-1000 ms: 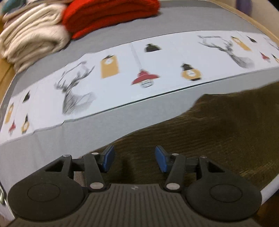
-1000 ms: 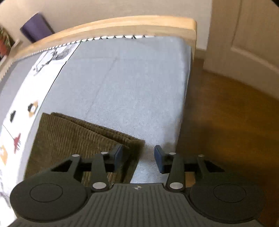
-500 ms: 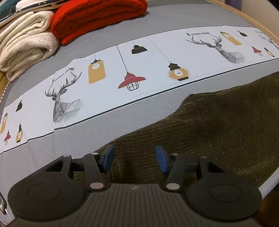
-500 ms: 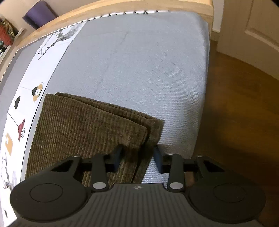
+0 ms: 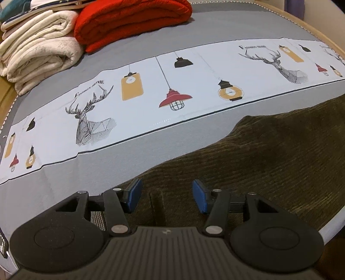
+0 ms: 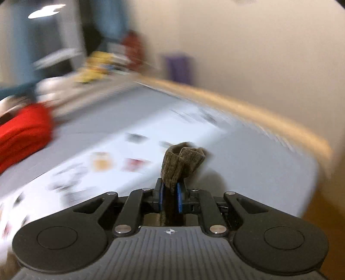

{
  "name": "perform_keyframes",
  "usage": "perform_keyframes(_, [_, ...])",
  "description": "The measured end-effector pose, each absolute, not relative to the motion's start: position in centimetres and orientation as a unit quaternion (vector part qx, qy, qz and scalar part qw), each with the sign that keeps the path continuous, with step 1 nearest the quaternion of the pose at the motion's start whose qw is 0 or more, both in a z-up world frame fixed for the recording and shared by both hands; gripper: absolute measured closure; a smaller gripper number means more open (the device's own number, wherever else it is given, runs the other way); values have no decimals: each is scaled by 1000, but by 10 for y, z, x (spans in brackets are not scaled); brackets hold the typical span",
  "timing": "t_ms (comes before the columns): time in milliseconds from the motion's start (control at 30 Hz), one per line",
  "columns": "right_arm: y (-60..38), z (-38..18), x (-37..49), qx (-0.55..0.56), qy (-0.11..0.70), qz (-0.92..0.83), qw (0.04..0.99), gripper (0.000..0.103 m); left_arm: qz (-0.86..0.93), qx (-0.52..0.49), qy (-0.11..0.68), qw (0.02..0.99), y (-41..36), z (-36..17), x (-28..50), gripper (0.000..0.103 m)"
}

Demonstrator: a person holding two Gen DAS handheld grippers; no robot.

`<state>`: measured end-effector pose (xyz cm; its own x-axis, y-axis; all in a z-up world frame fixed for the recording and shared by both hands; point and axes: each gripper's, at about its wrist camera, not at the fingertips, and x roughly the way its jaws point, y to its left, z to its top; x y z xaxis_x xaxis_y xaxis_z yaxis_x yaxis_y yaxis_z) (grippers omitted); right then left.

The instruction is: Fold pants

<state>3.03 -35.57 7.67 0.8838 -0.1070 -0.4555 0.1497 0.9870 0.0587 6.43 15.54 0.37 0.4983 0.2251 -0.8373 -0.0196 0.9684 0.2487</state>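
Note:
Dark olive corduroy pants [image 5: 269, 161] lie on the grey bed cover [image 5: 204, 25], with their far right part raised in a hump. My left gripper [image 5: 166, 193] hangs open just above the pants' near left edge, and its blue pads [image 5: 134, 193] touch nothing. In the blurred right wrist view my right gripper [image 6: 170, 190] is closing its jaws on a bunched corner of the pants [image 6: 181, 163]. That corner sticks up between the pads, lifted off the bed.
A white printed band [image 5: 172, 86] with lamps and deer runs across the bed. A folded red blanket [image 5: 129, 19] and cream blankets [image 5: 38, 53] are stacked at the far left. A wooden bed frame [image 6: 258, 116] edges the far side, with wooden floor at the right.
My right gripper has closed on the pants' corner and swung upward, so its view now looks across the bed in blur. The pants' right part has risen. The left gripper stays open.

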Motion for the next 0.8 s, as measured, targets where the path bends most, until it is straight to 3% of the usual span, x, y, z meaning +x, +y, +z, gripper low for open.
perform_keyframes(67, [-302, 62, 13, -4, 229, 6, 974, 90, 72, 106, 496, 859, 157, 3, 63, 45])
perform_keyframes(233, [-194, -13, 7, -145, 369, 191, 898, 90, 79, 101, 496, 859, 166, 4, 61, 45])
perform_keyframes(367, [-162, -51, -1, -235, 405, 244, 849, 90, 85, 86, 491, 863, 174, 9, 59, 45])
perform_keyframes(500, [-157, -45, 0, -231, 390, 229, 861, 90, 84, 86, 490, 864, 178, 11, 58, 45])
perform_keyframes(667, [-148, -20, -14, -218, 296, 258, 894, 91, 85, 83, 492, 863, 181, 10, 57, 45])
perform_keyframes(733, [-136, -24, -34, -243, 277, 348, 862, 103, 83, 82, 493, 862, 181, 10, 58, 45])
perform_keyframes(800, [-122, -43, -48, -289, 305, 390, 819, 103, 80, 74, 495, 862, 181, 10, 59, 45])
